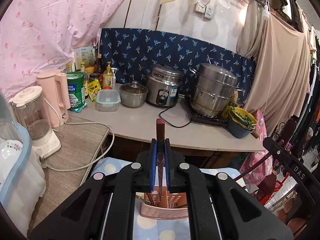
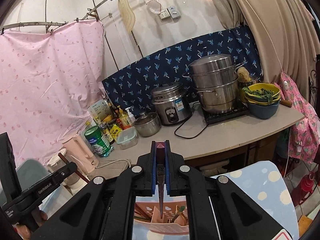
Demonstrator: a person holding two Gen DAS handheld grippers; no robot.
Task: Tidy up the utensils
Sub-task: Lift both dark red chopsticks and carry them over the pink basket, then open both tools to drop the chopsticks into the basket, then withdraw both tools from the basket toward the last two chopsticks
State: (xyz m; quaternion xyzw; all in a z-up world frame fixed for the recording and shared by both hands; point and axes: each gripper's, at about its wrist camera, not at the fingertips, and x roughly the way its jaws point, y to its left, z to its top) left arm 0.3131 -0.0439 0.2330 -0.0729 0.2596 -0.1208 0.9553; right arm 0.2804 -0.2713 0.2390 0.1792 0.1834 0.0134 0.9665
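Note:
In the left wrist view my left gripper (image 1: 160,142) is shut on a dark red-brown chopstick (image 1: 160,128). The chopstick stands upright, and its lower end reaches down into a pink perforated utensil basket (image 1: 160,213) below the jaws. In the right wrist view my right gripper (image 2: 160,143) is shut on a second dark chopstick (image 2: 160,172), whose pointed tip hangs just above the pink basket (image 2: 154,227). That basket has compartments holding other chopsticks. Each gripper shows at the edge of the other's view: the right gripper (image 1: 288,160) and the left gripper (image 2: 46,184).
The basket stands on a light blue patterned cloth (image 2: 266,182). Behind it a grey counter (image 1: 140,120) carries a rice cooker (image 1: 164,88), a steel steamer pot (image 1: 214,92), a small lidded pot (image 1: 133,96), bottles, a pink kettle (image 1: 56,96) and stacked bowls (image 1: 242,122). A blender (image 1: 38,118) stands at left.

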